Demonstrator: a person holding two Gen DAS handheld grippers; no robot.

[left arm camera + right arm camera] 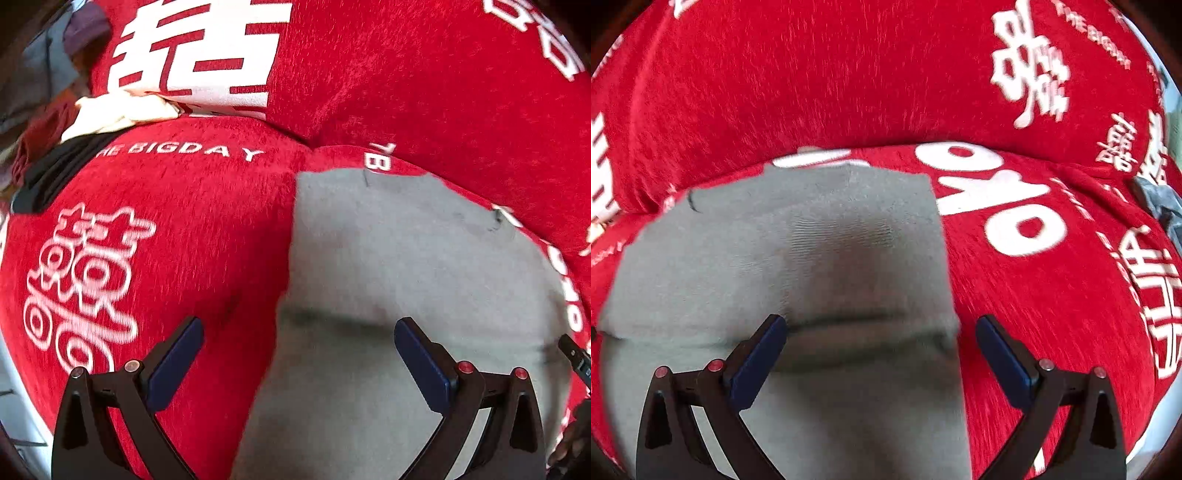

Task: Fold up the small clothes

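Both hand-held grippers hang wide open and empty over a grey garment that lies spread flat on a red cover printed with white characters and the words "THE BIGDAY". Seen from the left wrist, the left hand-held gripper straddles the garment's left edge: one blue-padded finger is over the red cover just beside the garment, the other finger over the grey cloth itself, and a shallow crease runs across the cloth between them. From the right wrist, the right hand-held gripper straddles the garment's right edge, its left finger over the grey fabric near a horizontal fold line and its right finger over the red cover just beside the garment. Whether any pad touches the cloth cannot be told. Beyond the garment's far edge the cover rises into a padded red back. Well apart from the garment, at the far left of the cover, lies a small heap of other clothes, cream, black and dark red. A dark object at the garment's right edge in the left view is too cropped to identify.
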